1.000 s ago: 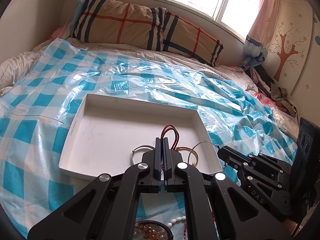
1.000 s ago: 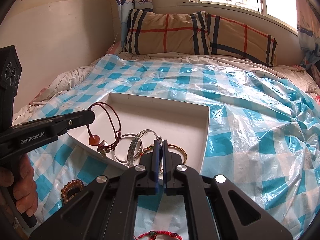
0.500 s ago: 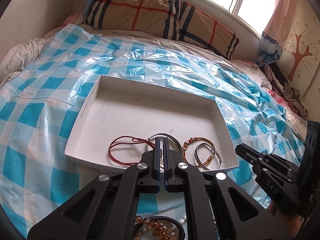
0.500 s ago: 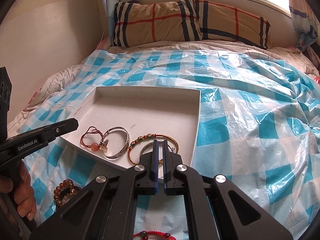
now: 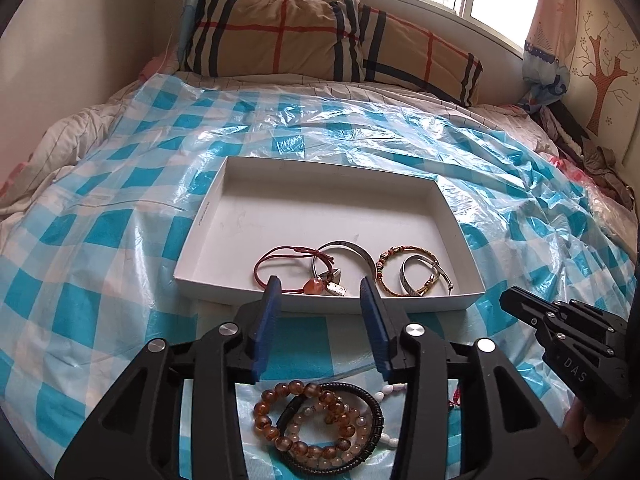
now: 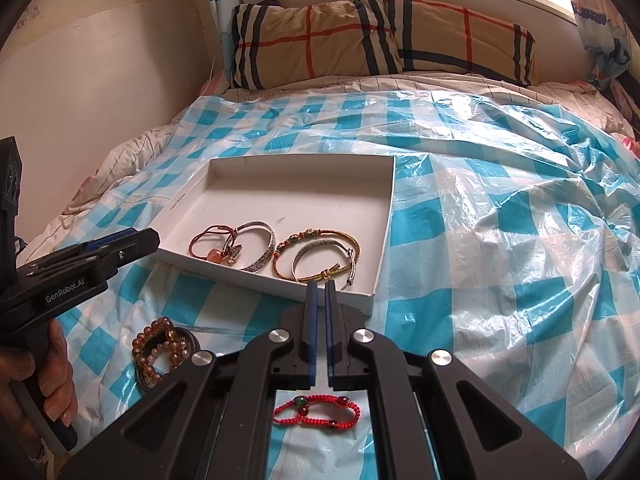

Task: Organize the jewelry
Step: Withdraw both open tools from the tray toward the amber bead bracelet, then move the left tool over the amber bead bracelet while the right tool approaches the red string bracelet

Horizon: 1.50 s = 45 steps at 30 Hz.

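A white tray [image 5: 304, 204] [image 6: 384, 216] lies on the checked bed cover. In it lie a red cord bracelet with an orange stone [image 5: 280, 266] [image 6: 208, 246], a silver bangle [image 5: 352, 250] [image 6: 260, 246], a woven bead bracelet [image 5: 386, 268] [image 6: 316, 240] and a thin silver bangle [image 5: 416, 276] [image 6: 320, 258]. My left gripper [image 5: 320, 292] [image 6: 138, 240] is open and empty at the tray's near edge. My right gripper [image 6: 319, 288] [image 5: 516, 300] is shut and empty, just short of the tray. Amber bead bracelets [image 5: 304, 420] [image 6: 160, 344] and a red cord bracelet [image 6: 316, 410] lie on the cover close to me.
A black cord bracelet [image 5: 360, 432] and white beads [image 5: 390, 392] lie with the amber ones. A plaid pillow [image 5: 320, 36] sits at the head of the bed. A wall [image 6: 100, 80] runs along the left. Clothes [image 5: 600, 160] pile at the right.
My left gripper carried the red cord bracelet over the tray, opened, and let it go beside the silver bangle. Both grippers drew back toward me. The right stayed shut.
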{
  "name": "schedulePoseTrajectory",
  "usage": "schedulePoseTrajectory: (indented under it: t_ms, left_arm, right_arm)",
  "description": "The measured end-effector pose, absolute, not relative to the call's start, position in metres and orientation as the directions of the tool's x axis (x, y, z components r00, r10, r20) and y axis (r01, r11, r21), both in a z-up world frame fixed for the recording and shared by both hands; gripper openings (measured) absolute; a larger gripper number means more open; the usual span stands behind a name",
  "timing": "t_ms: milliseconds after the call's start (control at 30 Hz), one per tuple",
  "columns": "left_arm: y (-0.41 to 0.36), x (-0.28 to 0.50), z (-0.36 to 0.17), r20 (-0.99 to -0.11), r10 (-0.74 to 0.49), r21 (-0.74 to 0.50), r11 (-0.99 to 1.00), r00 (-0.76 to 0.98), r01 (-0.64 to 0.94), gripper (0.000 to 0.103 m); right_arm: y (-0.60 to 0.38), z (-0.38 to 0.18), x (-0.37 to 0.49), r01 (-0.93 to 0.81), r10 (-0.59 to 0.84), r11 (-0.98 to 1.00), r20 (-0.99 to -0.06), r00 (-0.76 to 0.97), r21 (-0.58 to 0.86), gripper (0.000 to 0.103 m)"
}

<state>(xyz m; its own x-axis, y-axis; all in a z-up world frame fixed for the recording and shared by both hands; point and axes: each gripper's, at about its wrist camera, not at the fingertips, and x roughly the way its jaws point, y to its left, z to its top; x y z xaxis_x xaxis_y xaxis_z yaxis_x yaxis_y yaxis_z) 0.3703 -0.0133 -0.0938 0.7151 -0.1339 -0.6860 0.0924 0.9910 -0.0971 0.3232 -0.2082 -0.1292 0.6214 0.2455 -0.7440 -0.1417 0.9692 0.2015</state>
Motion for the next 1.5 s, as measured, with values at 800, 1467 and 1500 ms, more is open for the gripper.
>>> schedulePoseTrajectory:
  t_ms: [800,1467,1500]
  left_arm:
    - [-0.022,0.33,-0.073,-0.658,-0.037,0.044,0.995,0.752,0.088,0.057]
    - [-0.013,0.326,-0.082,-0.698,-0.057,0.025,0.994,0.713,0.105,0.064]
    - [-0.007,0.326,-0.088,-0.714,-0.067,0.006,0.995,0.697,0.102,0.064]
  right_arm:
    - [-0.206,-0.127,0.29,-0.145,0.257,0.966,-0.763,0.593,0.212,0.005]
    - [-0.21,-0.143,0.282,-0.143,0.236,0.972,-0.793,0.562,0.188,0.031]
    - [-0.21,-0.146,0.281,-0.143,0.233,0.972,-0.799,0.555,0.184,0.032]
